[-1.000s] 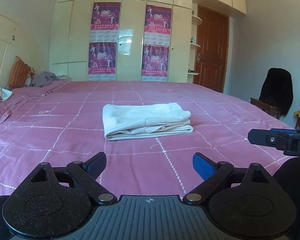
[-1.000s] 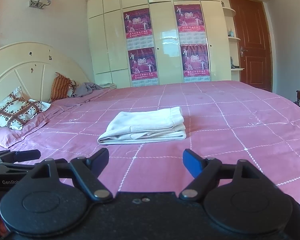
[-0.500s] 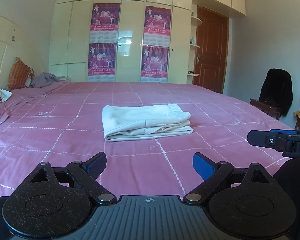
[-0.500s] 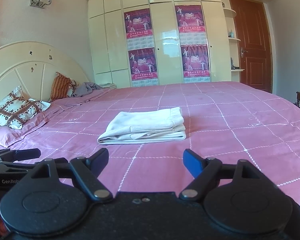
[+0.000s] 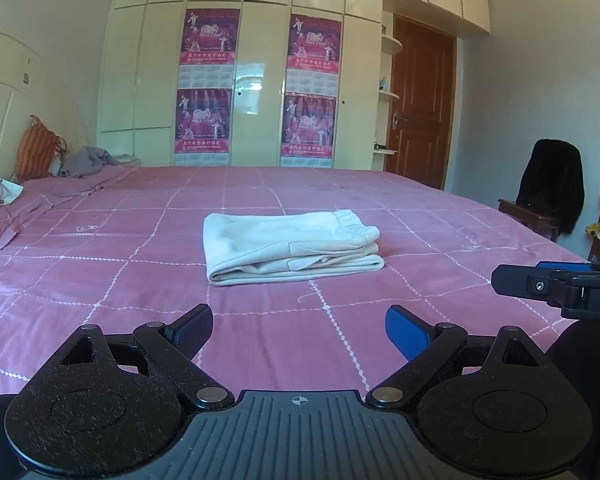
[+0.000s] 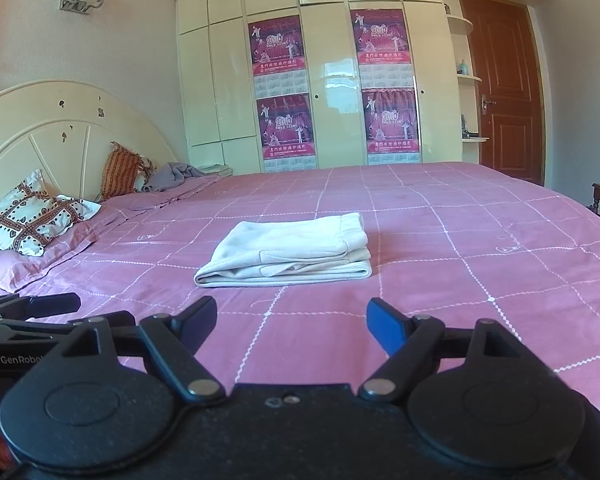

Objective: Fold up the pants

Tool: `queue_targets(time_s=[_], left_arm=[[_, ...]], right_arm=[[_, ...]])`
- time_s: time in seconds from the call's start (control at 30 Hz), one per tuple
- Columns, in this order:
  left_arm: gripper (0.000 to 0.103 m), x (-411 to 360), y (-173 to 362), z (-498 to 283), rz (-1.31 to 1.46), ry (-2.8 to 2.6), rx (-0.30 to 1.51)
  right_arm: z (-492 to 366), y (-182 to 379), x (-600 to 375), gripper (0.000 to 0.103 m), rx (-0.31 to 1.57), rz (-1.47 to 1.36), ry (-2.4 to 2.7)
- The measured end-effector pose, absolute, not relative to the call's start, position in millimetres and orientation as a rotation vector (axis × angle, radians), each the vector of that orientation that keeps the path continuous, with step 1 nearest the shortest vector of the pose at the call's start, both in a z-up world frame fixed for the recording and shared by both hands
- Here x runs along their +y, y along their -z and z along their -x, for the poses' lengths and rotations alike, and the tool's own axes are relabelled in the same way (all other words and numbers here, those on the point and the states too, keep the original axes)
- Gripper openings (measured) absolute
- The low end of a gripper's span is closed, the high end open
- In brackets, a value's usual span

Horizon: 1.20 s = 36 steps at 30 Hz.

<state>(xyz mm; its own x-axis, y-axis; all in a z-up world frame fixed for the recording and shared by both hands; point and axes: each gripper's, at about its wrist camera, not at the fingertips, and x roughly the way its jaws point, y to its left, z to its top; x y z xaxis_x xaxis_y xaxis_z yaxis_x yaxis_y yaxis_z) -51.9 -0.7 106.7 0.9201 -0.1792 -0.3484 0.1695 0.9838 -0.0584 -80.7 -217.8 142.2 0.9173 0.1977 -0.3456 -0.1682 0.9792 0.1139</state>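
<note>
Cream pants [image 5: 288, 246] lie folded in a neat rectangle on the pink checked bedspread [image 5: 140, 280], waistband to the right; they also show in the right wrist view [image 6: 288, 250]. My left gripper [image 5: 300, 330] is open and empty, held back from the pants above the near part of the bed. My right gripper [image 6: 290, 322] is open and empty too, likewise short of the pants. The right gripper's side shows at the right edge of the left wrist view [image 5: 556, 288], and the left gripper's side at the left edge of the right wrist view [image 6: 28, 312].
Pillows [image 6: 32, 220] and a grey garment [image 6: 176, 174] lie by the headboard [image 6: 60, 120] at the left. Wardrobes with posters [image 5: 204, 120] stand behind the bed. A chair with a black jacket [image 5: 552, 188] stands right of the bed, near a brown door [image 5: 420, 104].
Both views have tilted down very slightly; the pants sit a touch higher in frame. Both grippers stay open and the pants have not moved.
</note>
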Motion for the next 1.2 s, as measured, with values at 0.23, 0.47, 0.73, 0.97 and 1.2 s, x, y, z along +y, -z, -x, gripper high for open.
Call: queue_targets(time_s=[0.23, 0.47, 0.73, 0.97, 1.2], left_arm=[[0.093, -0.3, -107.1, 52.6, 0.027, 0.180, 0.358], [0.093, 0.4, -107.9, 54.1, 0.029, 0.185, 0.353], [0.093, 2.1, -109.1, 54.7, 0.037, 0.183, 0.355], [0.093, 2.5, -109.8, 55.4, 0.035, 0.187, 0.348], [0.093, 2.4, -110.9, 56.6, 0.031, 0.199, 0.330]], right_arm=[[80.6, -139.1, -220.9, 0.082, 0.362, -0.083, -0.188], [81.0, -138.7, -221.3, 0.082, 0.363, -0.082, -0.188], [80.5, -138.7, -222.1, 0.083, 0.364, -0.080, -0.188], [80.5, -138.9, -222.5, 0.083, 0.365, -0.079, -0.187], [80.9, -137.2, -225.6, 0.083, 0.368, -0.076, -0.185]])
